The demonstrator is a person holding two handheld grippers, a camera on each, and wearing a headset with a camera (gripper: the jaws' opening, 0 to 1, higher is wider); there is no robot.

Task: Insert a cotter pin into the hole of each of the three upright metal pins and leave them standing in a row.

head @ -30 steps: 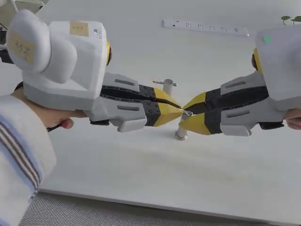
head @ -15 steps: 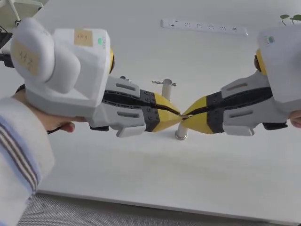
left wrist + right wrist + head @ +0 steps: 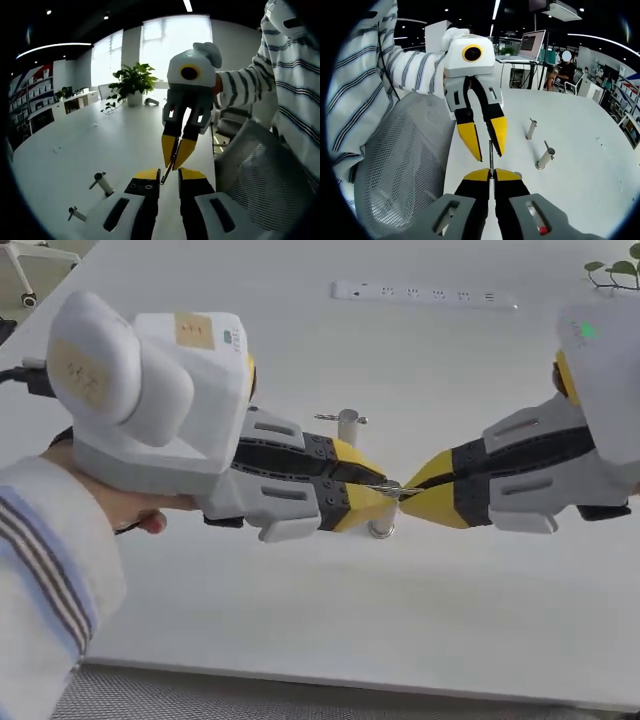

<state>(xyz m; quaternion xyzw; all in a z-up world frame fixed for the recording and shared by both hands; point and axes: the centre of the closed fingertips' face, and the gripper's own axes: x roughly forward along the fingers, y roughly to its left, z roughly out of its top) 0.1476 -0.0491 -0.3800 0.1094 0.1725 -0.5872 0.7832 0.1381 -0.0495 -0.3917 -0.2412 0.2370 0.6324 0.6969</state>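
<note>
My two grippers meet tip to tip over the white table (image 3: 300, 620). The right gripper (image 3: 415, 492) is shut on a thin cotter pin (image 3: 491, 152), which points at the left gripper (image 3: 378, 485). The left gripper's yellow fingers (image 3: 470, 140) stand open on either side of the cotter pin. Below the tips, the base of one upright metal pin (image 3: 380, 530) shows; its top is hidden. Behind stands another metal pin (image 3: 347, 426) with a cotter pin through its top. Two standing metal pins (image 3: 102, 183) (image 3: 75, 214) appear in the left gripper view, and again as two pins (image 3: 545, 158) (image 3: 531, 128) in the right gripper view.
A white power strip (image 3: 422, 295) lies at the far side of the table, with a plant (image 3: 615, 272) at the far right. The table's front edge (image 3: 330, 678) runs close below the grippers. A mesh chair (image 3: 405, 165) stands by the person's striped sleeve (image 3: 45, 580).
The view has shifted slightly. Both grippers stay tip to tip over the near metal pin, a little lower than before. The left gripper's jaws look slightly more parted than a second ago.
</note>
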